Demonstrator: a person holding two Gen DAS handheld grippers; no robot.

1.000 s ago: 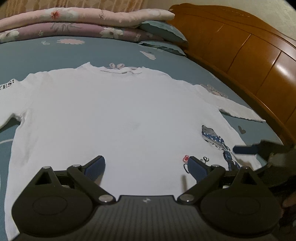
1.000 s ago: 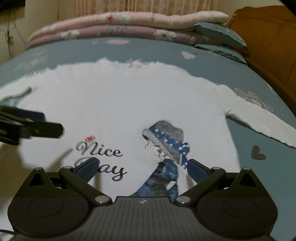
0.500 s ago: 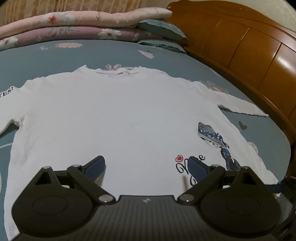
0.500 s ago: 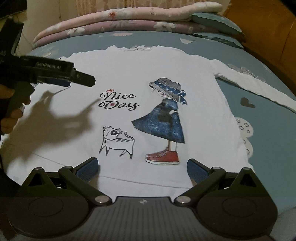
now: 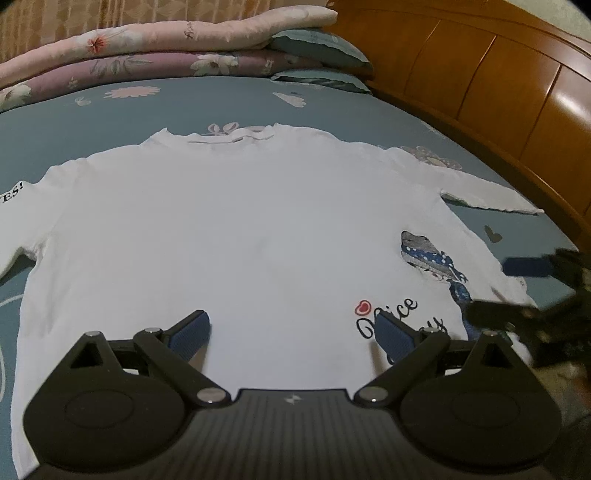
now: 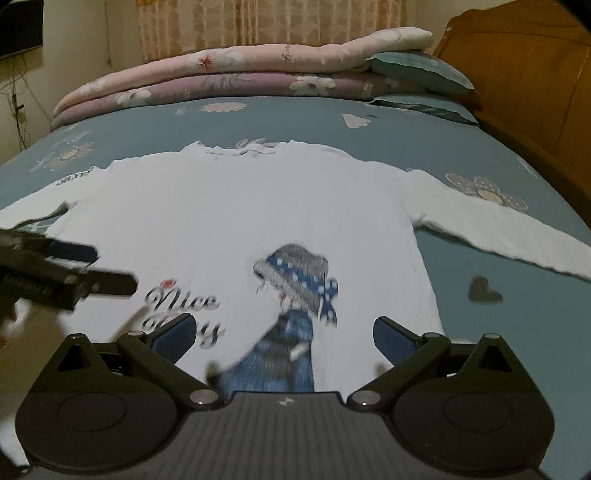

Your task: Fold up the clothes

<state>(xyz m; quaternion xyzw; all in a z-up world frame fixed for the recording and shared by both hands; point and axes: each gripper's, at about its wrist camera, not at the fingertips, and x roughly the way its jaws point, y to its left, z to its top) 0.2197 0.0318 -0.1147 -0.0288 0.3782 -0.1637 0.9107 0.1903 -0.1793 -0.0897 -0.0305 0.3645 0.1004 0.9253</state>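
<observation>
A white long-sleeved shirt (image 5: 240, 229) (image 6: 229, 221) lies spread flat on the blue bed, collar away from me, both sleeves stretched sideways. It carries a printed girl in a hat (image 6: 295, 280) and the words "Nice Day" (image 6: 181, 314). My left gripper (image 5: 291, 334) is open, low over the shirt's lower middle. My right gripper (image 6: 282, 338) is open above the print near the hem. Each gripper shows at the edge of the other's view: the right gripper (image 5: 532, 284), the left gripper (image 6: 62, 273). Nothing is held.
Folded floral quilts (image 6: 229, 70) and teal pillows (image 6: 417, 70) are stacked at the far end of the bed. A wooden headboard (image 5: 498, 88) runs along the right side. Blue flowered sheet (image 6: 480, 155) shows around the shirt. Curtains (image 6: 266, 22) hang behind.
The right gripper has dropped lower and forward over the shirt, so the cat and shoes of the print are out of its view. The left gripper moved slightly left and stays open.
</observation>
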